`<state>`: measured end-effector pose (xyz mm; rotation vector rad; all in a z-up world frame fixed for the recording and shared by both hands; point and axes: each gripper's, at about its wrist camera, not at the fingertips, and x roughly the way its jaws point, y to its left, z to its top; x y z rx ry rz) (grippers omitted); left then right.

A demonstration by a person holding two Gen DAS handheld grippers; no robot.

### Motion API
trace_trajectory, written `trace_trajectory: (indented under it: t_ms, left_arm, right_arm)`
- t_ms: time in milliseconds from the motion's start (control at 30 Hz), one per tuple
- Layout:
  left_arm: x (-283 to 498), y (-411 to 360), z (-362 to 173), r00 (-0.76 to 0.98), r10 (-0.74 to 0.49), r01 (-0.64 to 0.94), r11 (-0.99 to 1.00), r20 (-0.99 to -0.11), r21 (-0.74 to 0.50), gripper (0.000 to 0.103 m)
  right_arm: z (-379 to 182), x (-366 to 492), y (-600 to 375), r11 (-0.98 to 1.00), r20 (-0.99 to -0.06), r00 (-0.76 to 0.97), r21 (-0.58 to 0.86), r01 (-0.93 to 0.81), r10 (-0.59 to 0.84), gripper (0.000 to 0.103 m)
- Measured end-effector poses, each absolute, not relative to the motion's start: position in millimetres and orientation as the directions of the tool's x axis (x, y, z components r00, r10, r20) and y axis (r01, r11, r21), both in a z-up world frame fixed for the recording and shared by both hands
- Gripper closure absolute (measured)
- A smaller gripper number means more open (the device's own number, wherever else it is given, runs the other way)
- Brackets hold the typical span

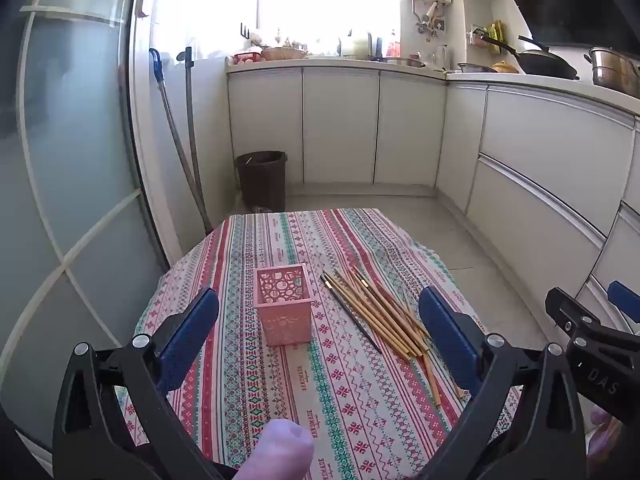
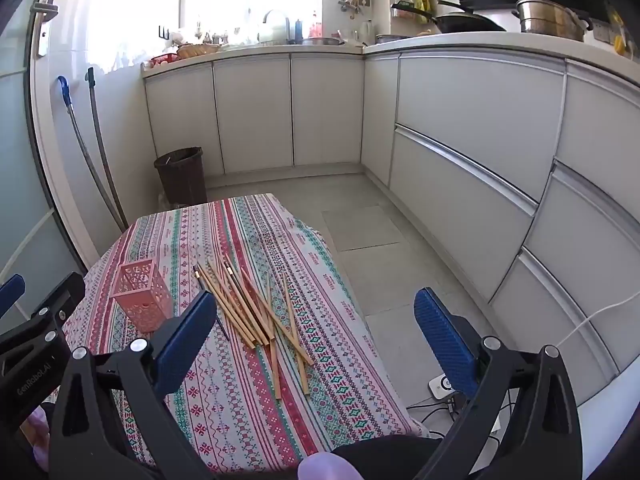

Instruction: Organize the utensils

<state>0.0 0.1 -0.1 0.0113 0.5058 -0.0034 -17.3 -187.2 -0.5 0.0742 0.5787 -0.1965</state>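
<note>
Where the patterned tablecloth (image 1: 340, 380) covers the small table, a loose pile of wooden chopsticks (image 1: 384, 316) lies just to the right of the pink holder (image 1: 284, 304), a square perforated cup standing upright and apart from the pile. Most of the sticks are pale wood fanned across one another, and one darker, thinner stick (image 1: 352, 312) lies on the side of the pile nearest the pink holder. From the right wrist view the same chopsticks (image 2: 256, 312) spread toward the near edge of the cloth, again right of the pink holder (image 2: 142, 296), with a couple of sticks straying farther from it than the rest. Nothing can be seen inside the holder from either view. The left gripper (image 1: 320, 344) hovers above the cloth on the near side of the pink holder with its blue pads spread wide and nothing between them; the holder and much of the pile show in the gap. The right gripper (image 2: 316, 340) hangs farther right of the holder, past the pile, jaws likewise wide apart and empty, partly over the floor. Beyond the pink holder, on the floor past the far table edge, stands a dark bin (image 1: 262, 178), and white kitchen cabinets (image 1: 340, 124) run behind it and along the right.
</note>
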Motion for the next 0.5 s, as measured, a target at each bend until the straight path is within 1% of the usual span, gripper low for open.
trace_trajectory:
  t_ms: [500]
  left_arm:
    - [0.9, 1.5, -7.2, 0.880, 0.002, 0.003, 1.000, -0.475, 0.009, 0.007]
  right_arm:
    - [-1.6, -17.4, -186.9, 0.979, -0.554, 0.817, 0.015, 0.204, -0.162, 0.007]
